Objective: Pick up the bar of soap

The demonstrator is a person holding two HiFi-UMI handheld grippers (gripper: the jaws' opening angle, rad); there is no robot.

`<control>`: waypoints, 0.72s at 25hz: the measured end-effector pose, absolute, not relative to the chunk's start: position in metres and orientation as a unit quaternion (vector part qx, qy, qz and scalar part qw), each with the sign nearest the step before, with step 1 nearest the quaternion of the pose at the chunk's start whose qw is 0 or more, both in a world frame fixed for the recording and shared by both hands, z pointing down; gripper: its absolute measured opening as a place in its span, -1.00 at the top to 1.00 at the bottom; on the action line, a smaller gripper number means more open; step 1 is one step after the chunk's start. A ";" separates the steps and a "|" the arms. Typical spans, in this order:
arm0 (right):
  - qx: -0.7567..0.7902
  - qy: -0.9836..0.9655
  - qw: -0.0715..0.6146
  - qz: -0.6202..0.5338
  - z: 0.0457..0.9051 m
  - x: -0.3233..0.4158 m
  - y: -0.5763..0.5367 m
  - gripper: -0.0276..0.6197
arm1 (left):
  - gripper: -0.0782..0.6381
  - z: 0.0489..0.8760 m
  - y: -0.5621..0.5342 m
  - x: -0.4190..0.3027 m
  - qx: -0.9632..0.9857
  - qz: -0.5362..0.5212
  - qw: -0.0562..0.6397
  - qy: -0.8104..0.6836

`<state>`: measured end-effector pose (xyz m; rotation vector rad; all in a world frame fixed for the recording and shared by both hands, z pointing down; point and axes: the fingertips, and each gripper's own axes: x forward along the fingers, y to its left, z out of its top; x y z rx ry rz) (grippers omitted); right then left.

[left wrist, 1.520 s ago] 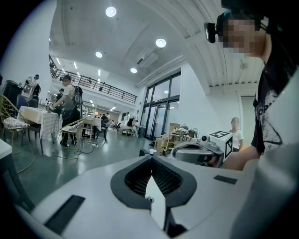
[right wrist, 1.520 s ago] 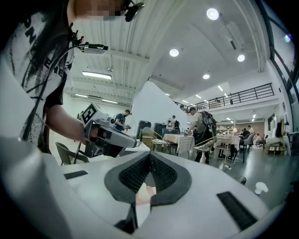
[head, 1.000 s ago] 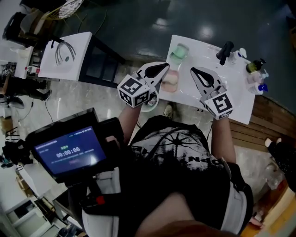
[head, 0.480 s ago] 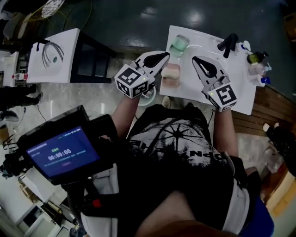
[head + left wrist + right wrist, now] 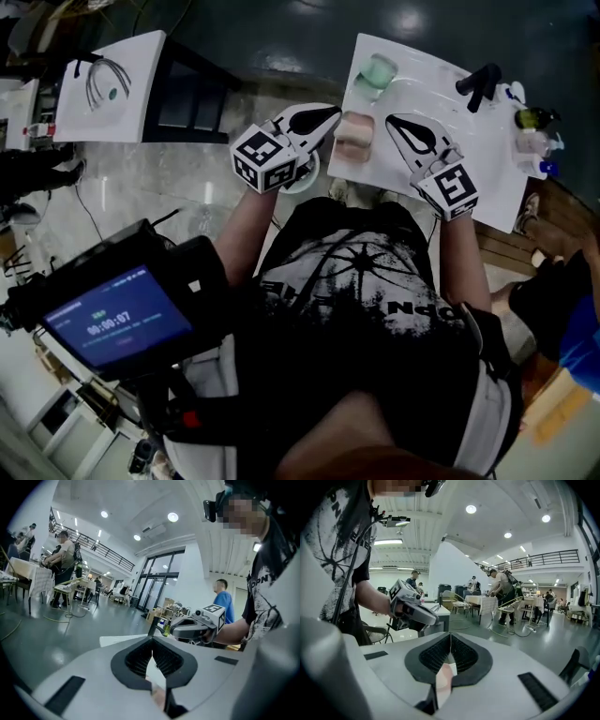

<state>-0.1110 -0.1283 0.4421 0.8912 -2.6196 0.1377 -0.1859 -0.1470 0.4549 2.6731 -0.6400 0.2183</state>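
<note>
Hovering left gripper (image 5: 334, 113), jaws pressed together, empty | bar of soap (image 5: 354, 137) just right of its tip on white tabletop (image 5: 473, 164), long axis pointing away from person | right gripper (image 5: 391, 120) likewise pressed together, slightly farther off

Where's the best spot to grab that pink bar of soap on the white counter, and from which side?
Probably grip the bar of soap across its narrow width, pads on its two long sides, coming down from above. It lies flat, lengthwise away from you. The left gripper is nearest but shut, so open it first.
</note>
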 end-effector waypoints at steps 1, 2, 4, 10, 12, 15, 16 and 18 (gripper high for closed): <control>0.310 -0.930 0.188 0.054 0.447 -0.114 -0.128 0.87 | 0.75 0.459 -0.144 -0.187 0.951 0.080 0.198 -0.223; 0.305 -0.931 0.191 0.058 0.453 -0.117 -0.127 0.87 | 0.75 0.463 -0.141 -0.189 0.950 0.083 0.205 -0.219; 0.295 -0.932 0.199 0.067 0.465 -0.122 -0.124 0.86 | 0.75 0.474 -0.137 -0.192 0.947 0.092 0.220 -0.215; 0.266 -0.931 0.236 0.085 0.504 -0.134 -0.117 0.86 | 0.75 0.507 -0.128 -0.196 0.936 0.118 0.261 -0.206; 0.258 -0.930 0.246 0.092 0.518 -0.136 -0.119 0.86 | 0.74 0.520 -0.130 -0.198 0.931 0.122 0.278 -0.203; 0.251 -0.928 0.258 0.099 0.534 -0.137 -0.121 0.86 | 0.70 0.536 -0.131 -0.199 0.925 0.128 0.298 -0.198; 0.249 -0.927 0.263 0.100 0.538 -0.138 -0.120 0.80 | 0.68 0.539 -0.130 -0.198 0.924 0.131 0.302 -0.195; 0.241 -0.926 0.274 0.100 0.544 -0.142 -0.117 0.63 | 0.63 0.545 -0.126 -0.197 0.921 0.138 0.313 -0.187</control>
